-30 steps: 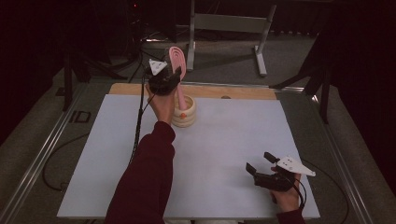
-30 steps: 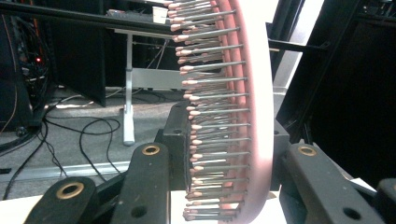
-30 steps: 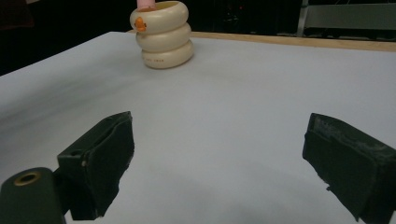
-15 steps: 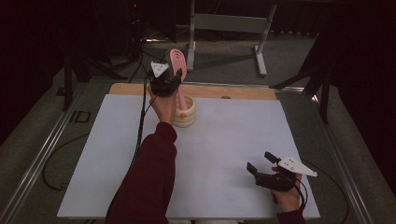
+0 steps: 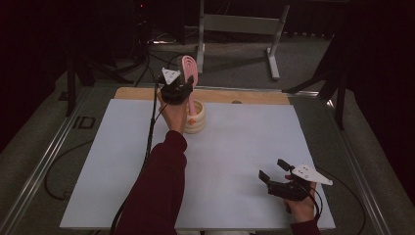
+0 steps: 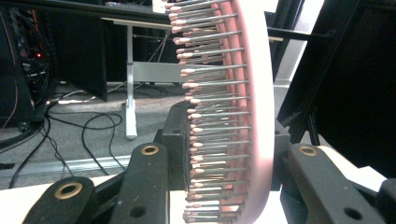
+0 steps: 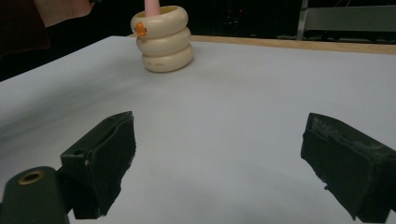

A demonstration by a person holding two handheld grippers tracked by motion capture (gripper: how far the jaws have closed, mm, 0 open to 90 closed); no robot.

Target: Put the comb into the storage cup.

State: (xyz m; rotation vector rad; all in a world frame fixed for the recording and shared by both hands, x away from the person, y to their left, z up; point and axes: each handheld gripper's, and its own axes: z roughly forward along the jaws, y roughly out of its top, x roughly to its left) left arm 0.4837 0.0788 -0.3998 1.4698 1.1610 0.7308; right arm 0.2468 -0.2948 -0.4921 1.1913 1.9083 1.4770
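Observation:
A pink hairbrush [image 5: 189,69] with metal bristles stands upright, its handle [image 7: 152,7] down inside a cream ringed holder [image 5: 196,123] near the table's far edge. My left gripper [image 5: 179,91] is shut on the brush just above the holder. In the left gripper view the brush head [image 6: 254,116] rises between the two black jaws, bristles pointing left. My right gripper [image 5: 272,168] rests open above the white table at the near right, nothing between its fingers. In the right gripper view the holder [image 7: 163,39] stands far ahead to the left of my right gripper [image 7: 224,158].
A white sheet [image 5: 230,166] covers the table, with a wooden strip [image 5: 254,96] along its far edge. Metal rails [image 5: 39,171] run down both sides. A metal stand [image 5: 240,24] and cables lie on the floor beyond.

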